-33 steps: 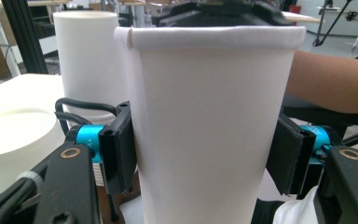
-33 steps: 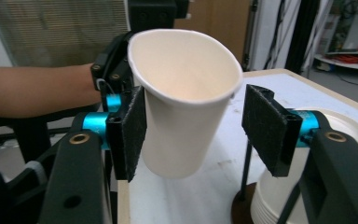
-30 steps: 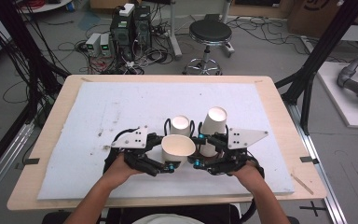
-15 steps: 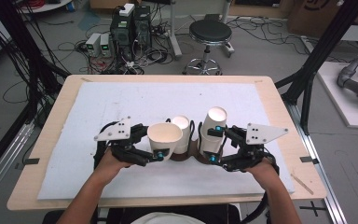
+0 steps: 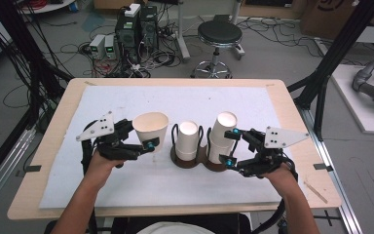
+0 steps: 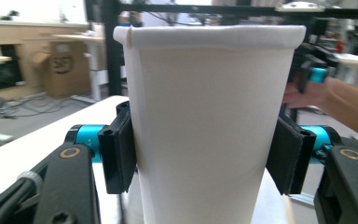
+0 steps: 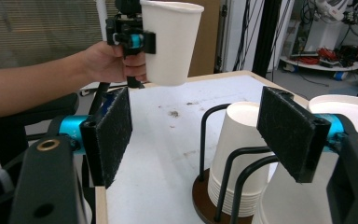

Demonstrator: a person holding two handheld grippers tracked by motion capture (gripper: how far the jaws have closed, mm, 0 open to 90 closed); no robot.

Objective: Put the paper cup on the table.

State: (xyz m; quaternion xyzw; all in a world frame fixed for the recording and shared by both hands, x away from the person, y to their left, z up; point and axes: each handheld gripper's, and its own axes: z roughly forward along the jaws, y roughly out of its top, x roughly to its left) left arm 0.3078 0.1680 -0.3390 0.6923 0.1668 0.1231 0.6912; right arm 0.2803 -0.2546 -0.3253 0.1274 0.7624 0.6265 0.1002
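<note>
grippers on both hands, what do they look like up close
Both the left gripper and the right gripper are black frames with turquoise joints at the jaws and brass-coloured pivot rings. Each carries a grey three-cornered plate on top, dotted with small holes. The pads are flat, black and rectangular with a rough surface. A black cable trails from each. The forearms are bare.

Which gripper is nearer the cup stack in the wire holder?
Right. The right gripper sits open beside the cup stack; the left gripper is farther off, shut on a single paper cup.
</note>
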